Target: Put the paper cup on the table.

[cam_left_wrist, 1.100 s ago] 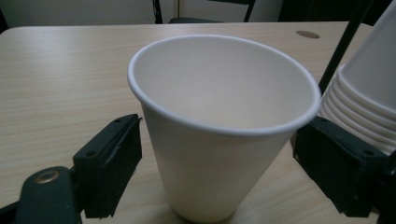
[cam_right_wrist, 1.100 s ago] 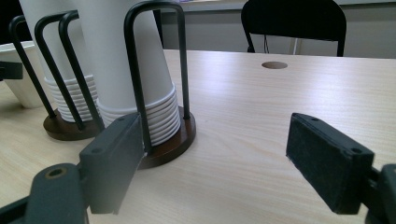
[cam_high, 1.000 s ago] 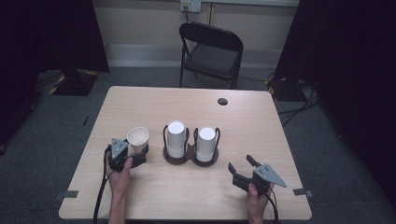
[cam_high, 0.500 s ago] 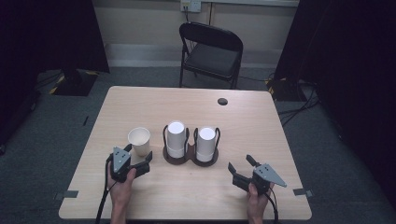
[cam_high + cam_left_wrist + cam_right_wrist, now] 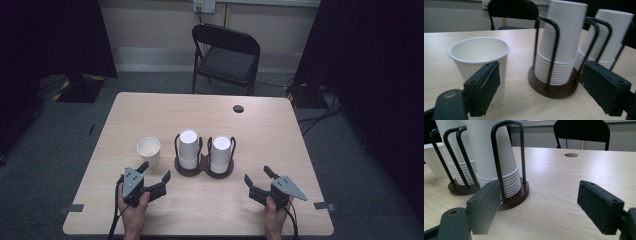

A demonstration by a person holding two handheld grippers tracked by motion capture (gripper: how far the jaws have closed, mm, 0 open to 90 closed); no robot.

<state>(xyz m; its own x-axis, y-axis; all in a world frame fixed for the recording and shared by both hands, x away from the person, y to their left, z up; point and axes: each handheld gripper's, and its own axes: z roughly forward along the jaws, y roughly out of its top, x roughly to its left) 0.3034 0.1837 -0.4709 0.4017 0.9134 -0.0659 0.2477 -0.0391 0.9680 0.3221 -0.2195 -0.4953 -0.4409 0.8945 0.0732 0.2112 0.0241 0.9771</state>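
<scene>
Your right claw (image 5: 537,207) stands with its two black jaws wide apart, low over the pale wooden tabletop (image 5: 574,182), gripping nothing. Just beyond its left jaw you see a stack of white paper cups (image 5: 496,160), upside down inside a black wire holder on a round dark base (image 5: 516,197). Left of it stands a second stack (image 5: 456,157) in a like holder. At the far left edge a single white cup (image 5: 432,160) sits upright. Farther back, a round hole (image 5: 571,155) marks the tabletop, and a black chair (image 5: 581,132) stands behind it.

Wooden table (image 5: 280,150); 1 paper cup (image 5: 149,150) upright; cup holder (image 5: 204,167) beside it.
</scene>
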